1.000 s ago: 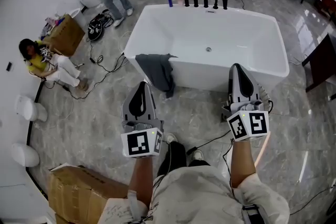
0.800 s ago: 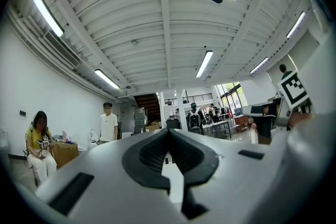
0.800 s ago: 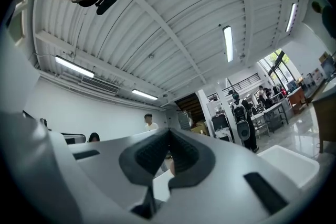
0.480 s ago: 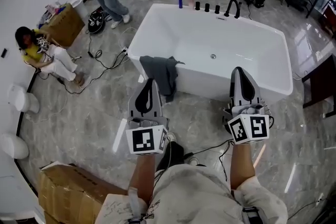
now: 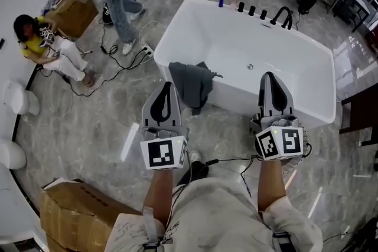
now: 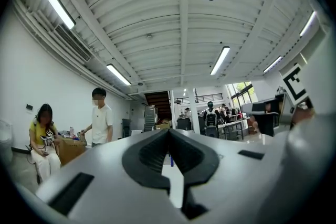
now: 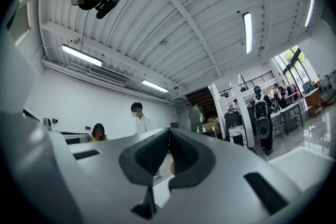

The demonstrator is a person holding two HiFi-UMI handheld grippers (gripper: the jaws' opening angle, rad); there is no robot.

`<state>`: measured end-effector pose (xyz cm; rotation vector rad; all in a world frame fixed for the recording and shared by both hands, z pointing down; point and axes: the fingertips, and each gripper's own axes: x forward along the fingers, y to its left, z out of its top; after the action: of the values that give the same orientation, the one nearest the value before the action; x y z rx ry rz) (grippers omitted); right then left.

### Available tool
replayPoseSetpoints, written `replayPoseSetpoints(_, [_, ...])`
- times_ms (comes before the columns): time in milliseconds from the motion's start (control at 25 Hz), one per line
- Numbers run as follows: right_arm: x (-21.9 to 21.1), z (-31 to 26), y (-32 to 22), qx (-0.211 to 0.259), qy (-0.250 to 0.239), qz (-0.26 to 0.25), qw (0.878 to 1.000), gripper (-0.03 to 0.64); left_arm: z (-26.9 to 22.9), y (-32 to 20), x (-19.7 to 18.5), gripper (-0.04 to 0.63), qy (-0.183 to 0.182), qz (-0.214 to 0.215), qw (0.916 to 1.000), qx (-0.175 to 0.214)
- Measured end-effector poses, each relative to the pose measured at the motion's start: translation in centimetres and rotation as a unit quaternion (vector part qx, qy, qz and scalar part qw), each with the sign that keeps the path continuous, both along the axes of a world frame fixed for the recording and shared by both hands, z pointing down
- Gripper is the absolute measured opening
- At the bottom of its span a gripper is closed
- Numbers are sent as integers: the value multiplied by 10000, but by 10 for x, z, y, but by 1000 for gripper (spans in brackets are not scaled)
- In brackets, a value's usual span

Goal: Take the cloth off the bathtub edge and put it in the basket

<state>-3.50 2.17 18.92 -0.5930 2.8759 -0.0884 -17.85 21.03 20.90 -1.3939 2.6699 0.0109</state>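
**Left tool (image 5: 165,91) and right tool (image 5: 270,78) both closed and empty; cloth (image 5: 194,82) lies untouched on the bathtub (image 5: 236,38) rim**

In its own gripper view, the left tool (image 6: 169,131) has its pads pressed together with nothing between them. The right tool (image 7: 169,131) looks the same. In the head view both are held up in front of the bathtub. The left one's tip is just short of the dark grey cloth, which is draped over the left end of the bathtub's near rim and hangs mostly down the outer wall.

The main risk, as I judge it, is reaching in with the jaws closed. A shut tip would push the cloth instead of gripping it, and it could slide off the bathtub's rim onto the floor (image 5: 88,121) or tip into the basin. A shallow pinch on a single loose fold could also slip once the hanging weight comes free.

The right tool hovers over the bathtub's near rim and could knock the hard edge if it drops. Cables (image 5: 230,159) run across the floor in front of the bathtub, by the person's feet, so a step forward could snag one.

No view shows the basket, so the person would have to find it before the carry.
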Motion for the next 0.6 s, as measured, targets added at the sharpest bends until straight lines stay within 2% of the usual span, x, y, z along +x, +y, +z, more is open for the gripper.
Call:
replayPoseSetpoints(320, [-76, 2, 7, 106, 118, -19, 9999, -11, 8, 8, -78, 5, 52, -38, 10000, 61])
replayPoseSetpoints(600, [-118, 13, 7, 86, 230, -42, 9997, -11, 20, 4, -116, 5, 128, -24, 9999, 1])
